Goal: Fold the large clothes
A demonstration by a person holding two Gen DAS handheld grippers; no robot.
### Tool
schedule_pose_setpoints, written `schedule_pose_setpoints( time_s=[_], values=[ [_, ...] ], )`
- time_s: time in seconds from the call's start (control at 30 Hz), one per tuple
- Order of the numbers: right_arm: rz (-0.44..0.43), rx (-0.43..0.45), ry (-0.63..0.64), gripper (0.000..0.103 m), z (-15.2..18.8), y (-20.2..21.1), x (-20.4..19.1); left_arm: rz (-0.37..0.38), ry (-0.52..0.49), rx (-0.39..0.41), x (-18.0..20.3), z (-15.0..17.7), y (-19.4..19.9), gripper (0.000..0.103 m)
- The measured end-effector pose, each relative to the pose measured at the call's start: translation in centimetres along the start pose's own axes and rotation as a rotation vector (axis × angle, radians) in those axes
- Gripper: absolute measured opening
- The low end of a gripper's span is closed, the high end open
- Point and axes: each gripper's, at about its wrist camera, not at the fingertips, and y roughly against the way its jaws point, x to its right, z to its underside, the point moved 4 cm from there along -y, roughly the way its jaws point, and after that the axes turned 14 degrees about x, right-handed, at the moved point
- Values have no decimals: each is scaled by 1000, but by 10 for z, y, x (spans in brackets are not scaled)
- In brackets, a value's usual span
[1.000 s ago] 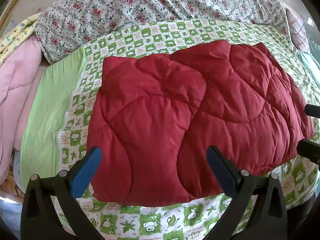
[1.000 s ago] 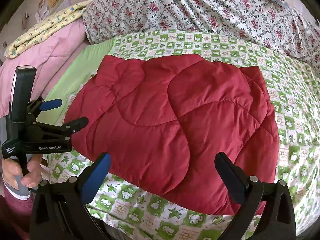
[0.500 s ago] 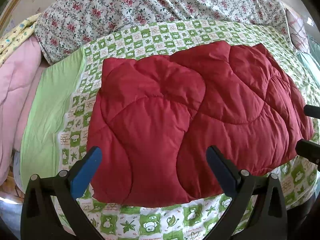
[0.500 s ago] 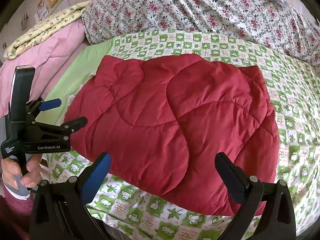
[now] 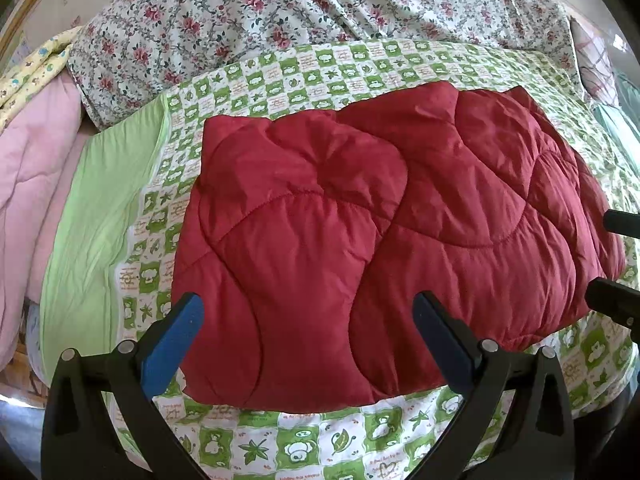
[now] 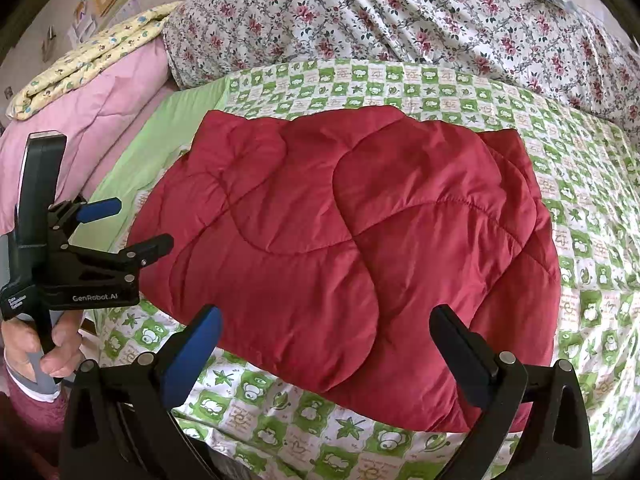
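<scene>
The red quilted padded garment (image 5: 380, 240) lies folded into a broad slab on the bed's green-and-white checked sheet (image 5: 320, 452), its long axis running left to right across both views. Its near edge sits just beyond both pairs of fingers. The left gripper (image 5: 308, 344) faces the slab's left half, the right gripper (image 6: 326, 346) its right half; both are spread wide, holding nothing, about equally near.

You see a plain dark-red quilted garment (image 5: 360, 240) on a bedsheet (image 5: 360, 60) checked green and white with leaves and bears. Behind it lies a white duvet (image 5: 320, 0) with red roses; a pink quilt (image 6: 100, 112) sits left. Each hand-held gripper (image 5: 308, 344) is black with blue pads (image 5: 172, 344).
</scene>
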Motion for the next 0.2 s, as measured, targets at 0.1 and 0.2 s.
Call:
schedule_pose_setpoints(
  time_s=[0.1, 0.2],
  values=[
    [0, 2, -2, 103, 0, -1, -1, 2, -4, 2, 1, 1, 1, 103],
    [0, 6, -5, 103, 0, 0, -1, 11, -3, 4, 2, 1, 3, 103]
  ],
)
